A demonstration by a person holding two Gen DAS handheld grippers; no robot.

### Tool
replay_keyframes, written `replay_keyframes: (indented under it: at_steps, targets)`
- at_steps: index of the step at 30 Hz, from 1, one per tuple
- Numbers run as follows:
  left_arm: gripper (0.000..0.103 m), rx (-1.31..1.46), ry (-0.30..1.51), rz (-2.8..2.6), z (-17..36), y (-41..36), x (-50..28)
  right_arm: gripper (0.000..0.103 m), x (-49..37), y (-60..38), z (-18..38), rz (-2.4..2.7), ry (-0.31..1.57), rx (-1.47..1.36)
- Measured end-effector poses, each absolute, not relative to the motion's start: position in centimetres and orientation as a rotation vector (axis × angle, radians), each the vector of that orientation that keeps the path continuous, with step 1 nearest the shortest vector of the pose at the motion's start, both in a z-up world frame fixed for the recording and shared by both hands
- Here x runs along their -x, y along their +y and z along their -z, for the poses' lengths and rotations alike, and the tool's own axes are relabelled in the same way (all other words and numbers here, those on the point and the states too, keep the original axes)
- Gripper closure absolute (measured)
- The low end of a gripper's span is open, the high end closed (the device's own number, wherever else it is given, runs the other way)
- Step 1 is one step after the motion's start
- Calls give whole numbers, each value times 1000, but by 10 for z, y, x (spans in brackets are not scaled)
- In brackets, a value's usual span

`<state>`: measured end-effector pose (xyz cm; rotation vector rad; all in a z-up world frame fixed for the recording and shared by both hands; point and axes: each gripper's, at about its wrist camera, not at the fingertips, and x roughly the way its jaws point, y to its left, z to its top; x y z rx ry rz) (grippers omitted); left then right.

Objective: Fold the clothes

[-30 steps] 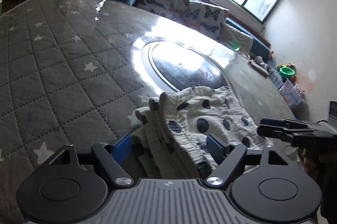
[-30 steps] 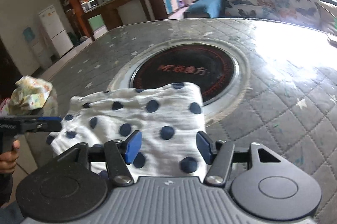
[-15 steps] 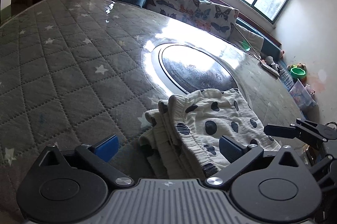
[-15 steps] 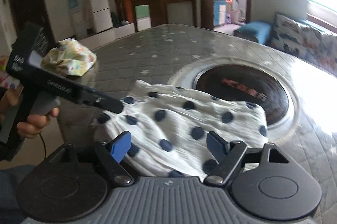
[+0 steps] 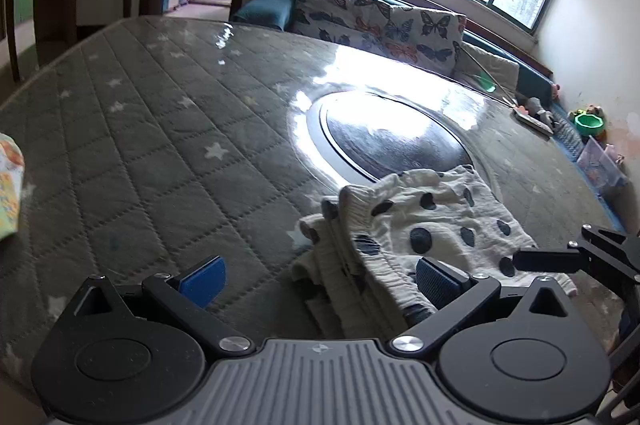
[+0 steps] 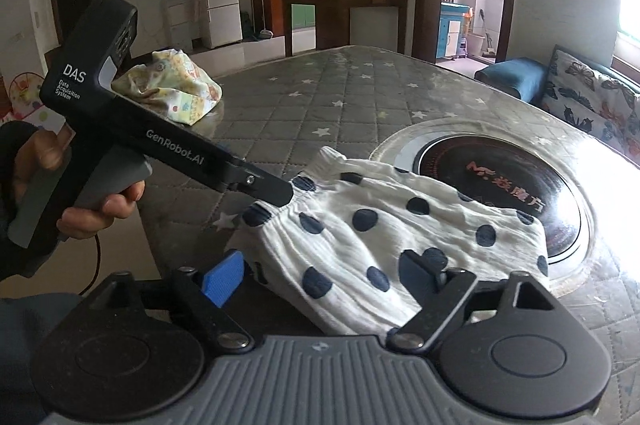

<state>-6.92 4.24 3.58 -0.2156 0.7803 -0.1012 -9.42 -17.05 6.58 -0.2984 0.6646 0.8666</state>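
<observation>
**Both grippers let go of a folded spotted garment**

A white garment with dark blue dots (image 6: 384,229) lies folded in layers near the table's edge, one end lapping over the round glass hotplate (image 6: 504,185) sunk into the quilted, star-printed table cover (image 5: 168,129). The left gripper (image 5: 316,275) stands with its blue pads (image 5: 204,281) wide apart, having just been opening; the stacked, elastic-waisted edge of the garment sits between them, but neither pad presses on it. The right gripper (image 6: 328,271) has likewise just been opening, its jaws spread over the garment's near edge without pinching it. The fold on this piece looks finished and the release is in hand. A crumpled pastel-print cloth (image 6: 172,91) waits farther along the table; the next move probably calls for drawing both grippers clear without snagging the layers, then reaching for that piece.
</observation>
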Motion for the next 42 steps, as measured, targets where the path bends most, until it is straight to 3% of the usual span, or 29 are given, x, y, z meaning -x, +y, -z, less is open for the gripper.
replay_keyframes:
  at_steps: [42]
  targets:
    - [0, 131, 873, -115, -29, 53, 60, 16, 127, -126, -49, -927, 573, 561]
